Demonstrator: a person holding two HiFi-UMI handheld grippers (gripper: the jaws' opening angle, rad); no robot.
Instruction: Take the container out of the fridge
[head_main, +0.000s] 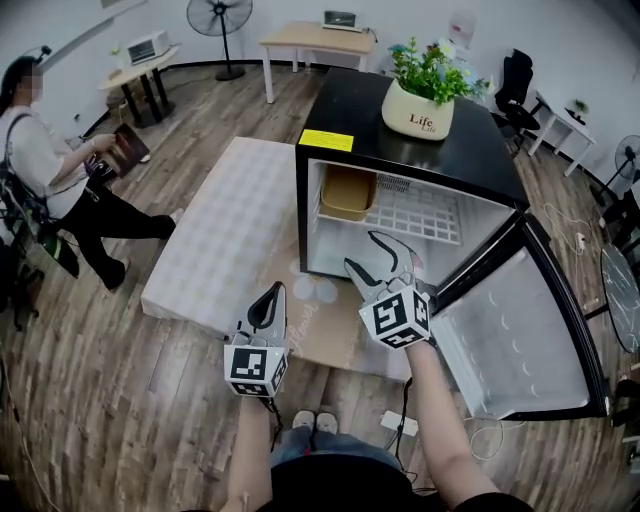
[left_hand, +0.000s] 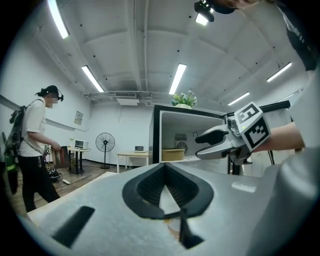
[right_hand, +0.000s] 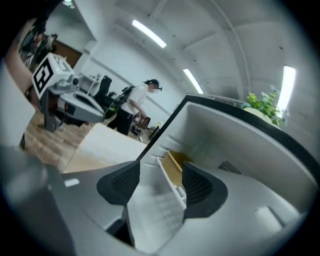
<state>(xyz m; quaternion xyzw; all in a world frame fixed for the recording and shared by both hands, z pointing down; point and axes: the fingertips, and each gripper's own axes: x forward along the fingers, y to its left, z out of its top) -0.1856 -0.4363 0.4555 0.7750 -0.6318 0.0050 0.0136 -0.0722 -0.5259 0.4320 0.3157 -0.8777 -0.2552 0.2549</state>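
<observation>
A room with a wooden floor (head_main: 130, 360) holds a small black fridge (head_main: 345, 105) with its door (head_main: 520, 335) swung wide open to the right. A white pot (head_main: 417, 117) with a green plant stands on top of the fridge. Inside, a yellow container (head_main: 348, 192) sits at the left end of the wire shelf (head_main: 425, 215), close against the left wall; what is in it cannot be made out. The right gripper (head_main: 362, 252) is held just in front of the fridge opening, its jaws spread wide with nothing between them, and the container shows beyond them in the right gripper view. The left gripper (head_main: 275, 290) hangs lower and to the left, over a pale mat (head_main: 230, 230), jaws pressed together at the tips and empty. A person (head_main: 45, 165) stands at the far left.
</observation>
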